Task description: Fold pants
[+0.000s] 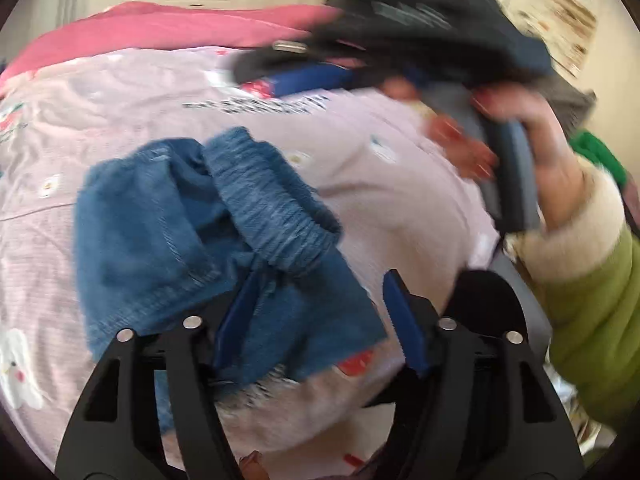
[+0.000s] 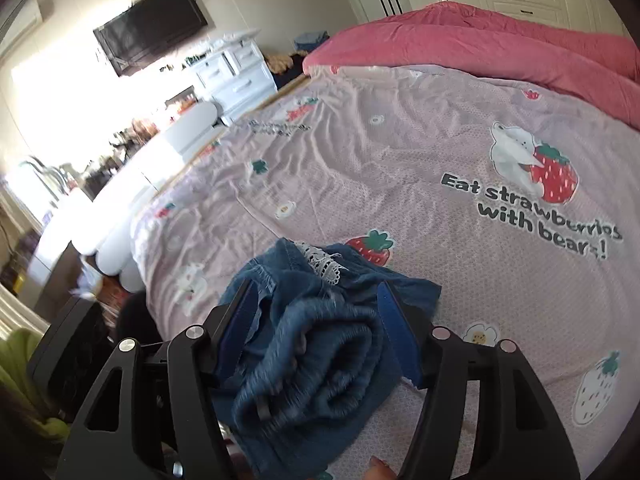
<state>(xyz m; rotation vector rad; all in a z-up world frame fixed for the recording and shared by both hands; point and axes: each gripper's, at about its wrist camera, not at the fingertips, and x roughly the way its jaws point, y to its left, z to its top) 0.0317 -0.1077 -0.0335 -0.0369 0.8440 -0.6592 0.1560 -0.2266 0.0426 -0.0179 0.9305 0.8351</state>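
Small blue denim pants (image 1: 208,232) with an elastic waistband lie bunched on the pink bedspread (image 1: 120,100). My left gripper (image 1: 320,320) is open just above their near edge, with the cloth under its left finger. In the right wrist view the pants (image 2: 316,360) lie crumpled, white lace trim showing at the far end. My right gripper (image 2: 320,328) is open with its fingers on either side of the bunched waistband. The right gripper also shows in the left wrist view (image 1: 280,68), held by a hand in a green sleeve.
A folded pink quilt (image 2: 500,44) lies across the far end of the bed. The bed's left edge (image 2: 168,200) drops toward a white dresser (image 2: 236,72) and a cluttered counter. A wall TV (image 2: 152,28) hangs beyond.
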